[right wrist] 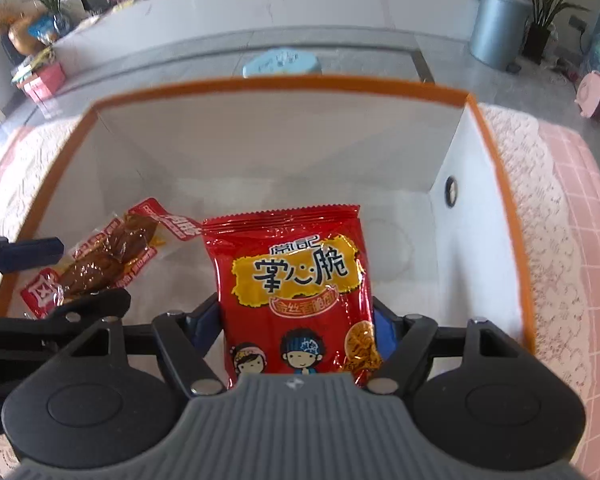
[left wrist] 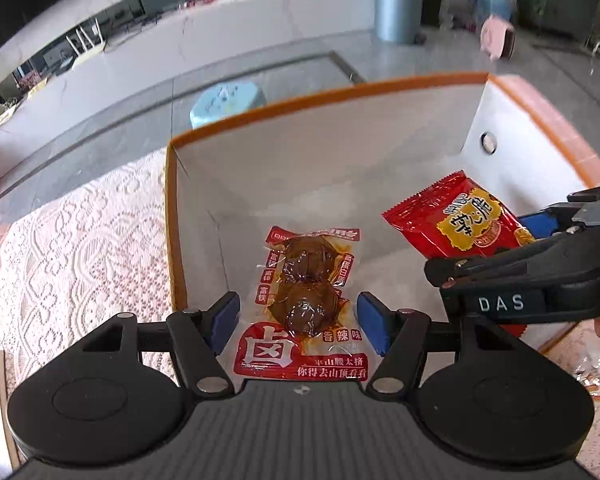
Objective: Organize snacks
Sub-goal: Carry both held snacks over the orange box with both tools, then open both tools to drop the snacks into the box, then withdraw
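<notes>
A white box with an orange rim (left wrist: 340, 92) (right wrist: 280, 84) stands on a lace-covered table. My left gripper (left wrist: 299, 324) is shut on a clear-and-red packet of brown braised eggs (left wrist: 300, 280), its blue pads against the packet's side edges. It holds the packet over the left part of the box. My right gripper (right wrist: 296, 326) is shut on a red crispy-noodle bag (right wrist: 296, 280), held over the box's middle. Each view also shows the other's load: the red bag (left wrist: 460, 220) at the right, the egg packet (right wrist: 100, 264) at the left. The box floor under them looks bare.
White lace cloth (left wrist: 80, 240) lies over a pink checked tablecloth (right wrist: 580, 240). A light blue stool (left wrist: 228, 100) stands beyond the box, a grey bin (left wrist: 398, 4) and potted plants farther back. Loose wrappers (left wrist: 592, 380) lie at the table's right. A long white counter crosses the background.
</notes>
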The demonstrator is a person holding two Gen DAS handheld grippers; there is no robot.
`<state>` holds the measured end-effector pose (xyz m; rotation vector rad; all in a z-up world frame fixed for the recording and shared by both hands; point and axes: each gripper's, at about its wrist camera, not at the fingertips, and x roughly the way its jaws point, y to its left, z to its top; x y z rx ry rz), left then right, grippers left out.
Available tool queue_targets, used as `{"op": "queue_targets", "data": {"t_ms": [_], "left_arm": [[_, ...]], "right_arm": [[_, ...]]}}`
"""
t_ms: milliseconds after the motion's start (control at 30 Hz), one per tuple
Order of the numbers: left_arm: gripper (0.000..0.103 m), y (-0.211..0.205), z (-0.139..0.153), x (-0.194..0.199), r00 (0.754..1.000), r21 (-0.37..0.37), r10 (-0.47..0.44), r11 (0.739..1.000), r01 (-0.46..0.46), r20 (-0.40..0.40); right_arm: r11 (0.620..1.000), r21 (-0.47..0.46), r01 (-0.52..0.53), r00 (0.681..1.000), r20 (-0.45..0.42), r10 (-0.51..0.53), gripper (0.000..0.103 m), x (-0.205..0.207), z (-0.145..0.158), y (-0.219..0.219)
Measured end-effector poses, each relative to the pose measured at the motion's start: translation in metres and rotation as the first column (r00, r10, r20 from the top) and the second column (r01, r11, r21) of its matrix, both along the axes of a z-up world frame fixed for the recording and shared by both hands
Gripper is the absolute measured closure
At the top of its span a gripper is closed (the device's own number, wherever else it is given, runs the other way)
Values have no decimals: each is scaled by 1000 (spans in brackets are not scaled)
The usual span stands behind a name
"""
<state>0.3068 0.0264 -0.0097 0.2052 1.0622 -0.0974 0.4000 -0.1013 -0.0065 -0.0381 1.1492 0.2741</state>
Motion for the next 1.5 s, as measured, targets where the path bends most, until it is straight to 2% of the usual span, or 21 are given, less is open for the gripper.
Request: {"op": "queue_targets", "data": {"t_ms": [67,300,433,533,667,833,933,1133,1300,1500], "left_arm": [[29,1,-5,4,999,21,4,1000,-3,-40],[28,-10,-6,4,997,116,-8,993,17,-75],[27,-10,-7,10,996,142,-16,990,28,-90],[26,-12,-7,8,996,142,-17,989,30,-89],[20,-13,-6,10,997,144,-23,989,33,-70],[18,-11,0,8,999,142,-24,990,27,-26],[17,-9,9,4,1000,116,-13,993,14,-2],[17,-9,32,-15,995,79,-18,997,10,97],[17,-9,51,-35,984,47,-14,999,6,177],[18,-9,72,-59,973,10,2,1000,-4,230]], "right_arm": [[1000,-11,-4,999,-32,4,31,4,-6,2],[997,-68,-29,995,-98,22,31,11,-11,11],[994,-101,-47,992,-120,35,31,13,-11,16],[992,-117,-51,991,-127,36,30,14,-10,21],[989,-143,-43,992,-123,25,28,13,-11,18],[990,-139,-35,991,-129,17,20,11,-8,14],[991,-133,-25,994,-106,11,17,8,-3,12],[995,-99,-4,999,-32,1,16,-8,19,5],[997,-82,8,997,80,-2,13,-34,43,-1],[999,-41,27,973,229,-16,12,-70,75,-12]]}}
